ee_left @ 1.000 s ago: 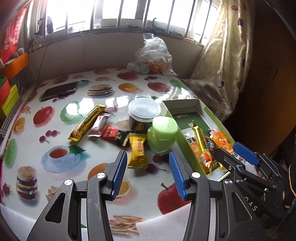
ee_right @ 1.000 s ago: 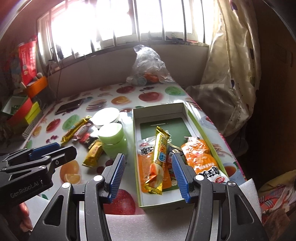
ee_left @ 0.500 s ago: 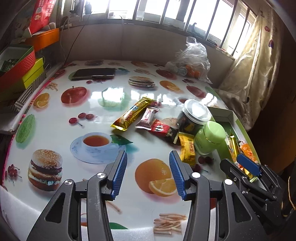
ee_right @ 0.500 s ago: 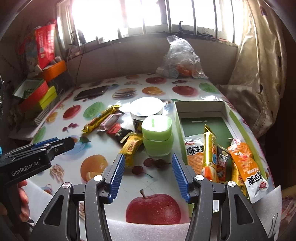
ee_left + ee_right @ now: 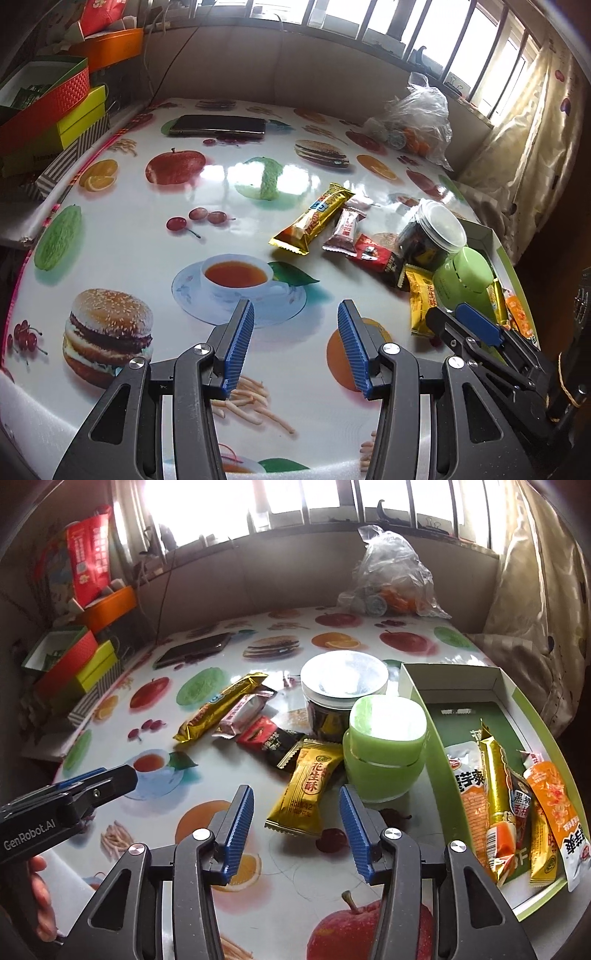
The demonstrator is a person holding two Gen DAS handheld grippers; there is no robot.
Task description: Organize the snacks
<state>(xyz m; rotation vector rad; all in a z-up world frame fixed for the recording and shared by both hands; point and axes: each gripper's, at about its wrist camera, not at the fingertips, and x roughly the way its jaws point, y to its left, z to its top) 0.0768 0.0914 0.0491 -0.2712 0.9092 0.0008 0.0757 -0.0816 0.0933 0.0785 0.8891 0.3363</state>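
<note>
My right gripper hovers over the yellow snack packet lying on the bench; its fingers are closing, not touching it. My left gripper has fingers apart, holding nothing.

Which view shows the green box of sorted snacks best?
The right wrist view: the box lies open there, its packets all visible. In the left wrist view the box sits at the frame edge, mostly hidden behind the green jar and right gripper.
</note>
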